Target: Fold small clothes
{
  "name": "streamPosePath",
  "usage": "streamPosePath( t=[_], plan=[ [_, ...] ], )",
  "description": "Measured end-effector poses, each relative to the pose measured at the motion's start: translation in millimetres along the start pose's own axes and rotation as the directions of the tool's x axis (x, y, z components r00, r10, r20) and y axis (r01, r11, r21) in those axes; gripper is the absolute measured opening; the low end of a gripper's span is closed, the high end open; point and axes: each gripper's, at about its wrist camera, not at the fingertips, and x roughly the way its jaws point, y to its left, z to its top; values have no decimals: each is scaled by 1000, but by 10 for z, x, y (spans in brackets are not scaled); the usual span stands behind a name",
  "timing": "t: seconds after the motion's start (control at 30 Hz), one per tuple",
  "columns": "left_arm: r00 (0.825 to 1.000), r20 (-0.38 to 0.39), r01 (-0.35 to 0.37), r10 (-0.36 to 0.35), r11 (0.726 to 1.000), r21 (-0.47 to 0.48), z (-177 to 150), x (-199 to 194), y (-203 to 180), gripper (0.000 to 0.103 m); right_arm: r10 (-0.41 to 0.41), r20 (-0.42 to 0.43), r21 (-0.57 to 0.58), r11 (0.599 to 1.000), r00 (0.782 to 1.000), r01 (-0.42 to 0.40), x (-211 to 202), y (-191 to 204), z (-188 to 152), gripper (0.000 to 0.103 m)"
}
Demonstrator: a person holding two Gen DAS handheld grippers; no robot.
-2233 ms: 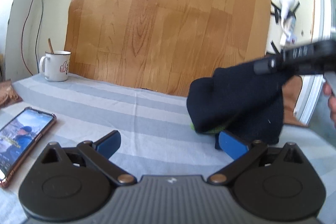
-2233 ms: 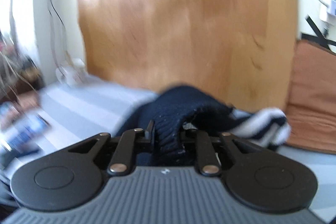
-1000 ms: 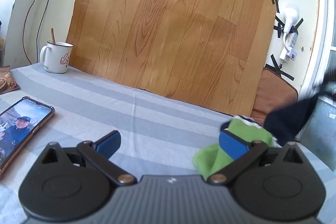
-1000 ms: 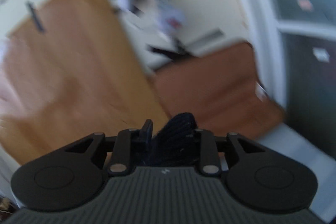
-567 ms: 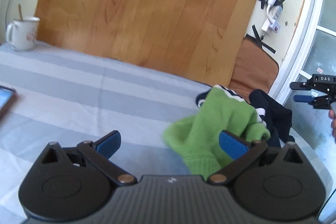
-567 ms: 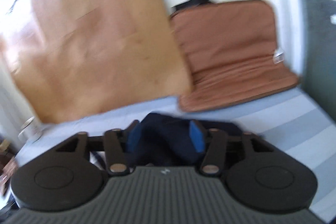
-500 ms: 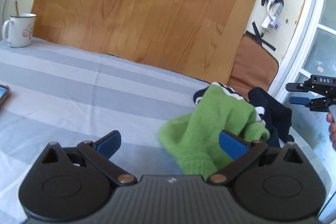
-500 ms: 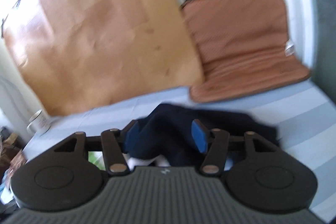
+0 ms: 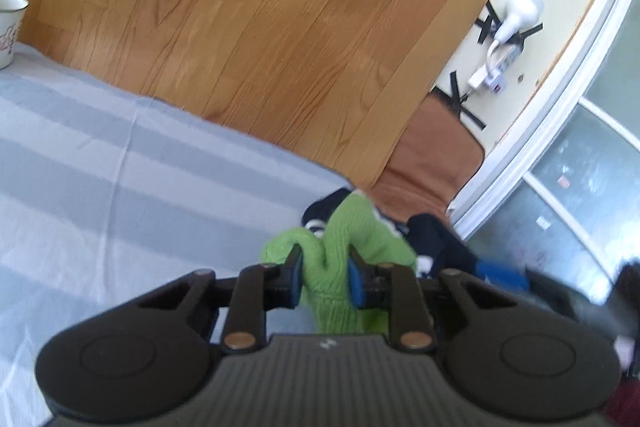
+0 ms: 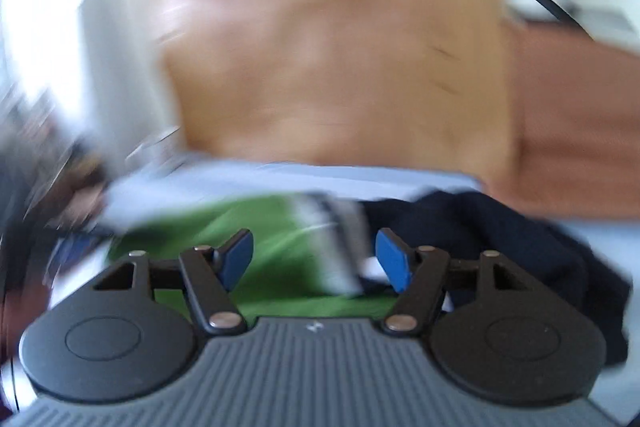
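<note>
The left gripper (image 9: 323, 277), its jaws having just been closing, is clenching a bunched fold of the green knit garment (image 9: 340, 259) lying on the striped grey cloth (image 9: 120, 195) beside the dark navy garment (image 9: 436, 239). The right gripper (image 10: 315, 259), its jaws having just been opening, is hovering released over the green and navy (image 10: 500, 227) garments; motion blur makes contact uncertain, though nothing appears pinched.
</note>
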Motion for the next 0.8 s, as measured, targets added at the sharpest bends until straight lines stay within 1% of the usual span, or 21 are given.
streamPosePath(
  t=[0.03,0.1,0.17,0.2,0.27,0.33,0.37,0.4,0.43,0.47,0.5,0.53,0.57,0.6,0.63,0.67,0.7,0.73,0.77,0.8],
  plan=[
    [1000,1,1,-1,1000,5,48,16,-37,20,6,-7,-104,995,1000,-7,-21,167,-52,73],
    [1000,7,8,-8,1000,26,130,30,-140,20,-14,-20,-293,956,1000,7,-18,439,-203,73],
    [1000,17,9,-9,999,49,200,29,-243,20,-55,-18,-454,890,998,40,42,661,-375,73],
    [1000,22,7,-8,998,60,231,25,-287,19,-65,-15,-511,858,998,48,89,721,-446,73],
    [1000,27,1,-3,997,81,287,27,-382,19,-93,-13,-571,818,996,69,222,773,-538,73],
    [1000,30,-6,3,995,97,309,32,-459,19,-136,3,-597,795,991,111,427,765,-583,71],
    [1000,30,-11,8,994,106,314,41,-498,19,-156,9,-599,790,988,130,498,772,-624,63],
    [999,30,-15,12,993,115,315,42,-522,19,-174,3,-593,793,985,142,568,740,-596,28],
    [999,30,-21,18,992,127,313,46,-549,19,-188,-10,-564,812,982,149,564,704,-516,10],
    [999,33,-27,23,990,139,316,44,-573,20,-175,5,-504,850,985,154,489,626,-400,10],
    [999,40,-31,25,988,148,318,27,-587,22,-165,41,-434,885,985,166,292,532,-299,10],
    [998,59,-38,29,987,154,318,-4,-592,33,-170,81,-358,914,982,188,116,429,-152,10],
    [996,82,-37,24,986,162,320,-34,-596,50,-179,129,-268,941,975,208,-105,307,6,10],
    [994,111,-33,14,985,169,323,-64,-600,55,-186,172,-179,960,967,216,-316,178,136,10],
    [990,141,-27,2,984,176,327,-87,-609,57,-193,215,-93,972,957,217,-550,49,280,10],
    [988,157,-26,-4,982,189,329,-98,-634,57,-184,250,-25,980,951,196,-767,-69,405,10],
    [987,161,-24,-10,978,208,323,-93,-679,58,-197,277,25,980,940,198,-952,-155,521,10],
    [987,160,-19,-19,973,230,308,-78,-738,60,-225,292,45,974,930,222,-1075,-211,616,10],
    [987,159,-11,-31,966,256,272,-76,-803,65,-264,302,56,964,916,260,-1193,-235,708,10],
    [986,162,-4,-45,957,289,211,-82,-881,69,-288,308,69,957,907,281,-1266,-273,787,10]
  ],
)
